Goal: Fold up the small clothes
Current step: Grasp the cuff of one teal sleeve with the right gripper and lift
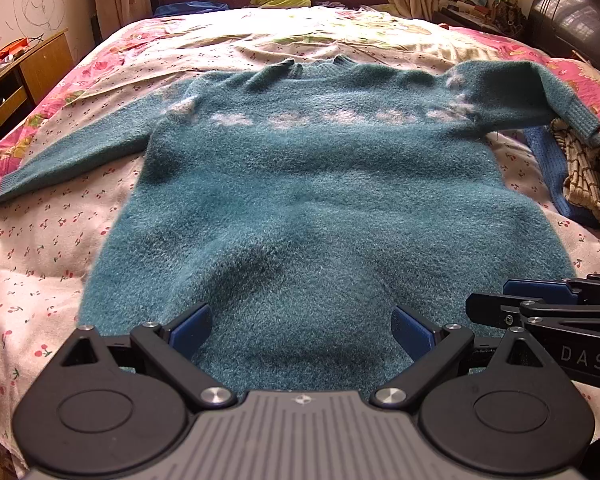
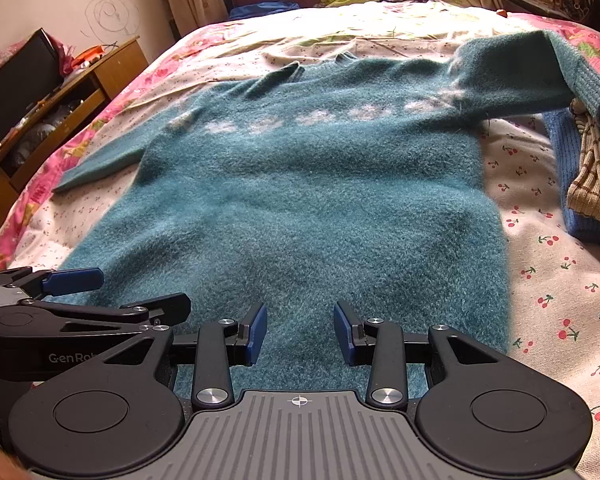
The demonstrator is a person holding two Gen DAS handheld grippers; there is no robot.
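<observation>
Teal sweater lies flat on the bed, hem at the near edge, collar toward the far edge. One sleeve stretches toward the bed's left edge; the other bends back at the right edge, its cuff on a small heap of clothes. Left gripper: jaws wide open, straddling a raised bulge of the hem, pads not pressing. Right gripper: jaws about half open over the hem, holding nothing.
</observation>
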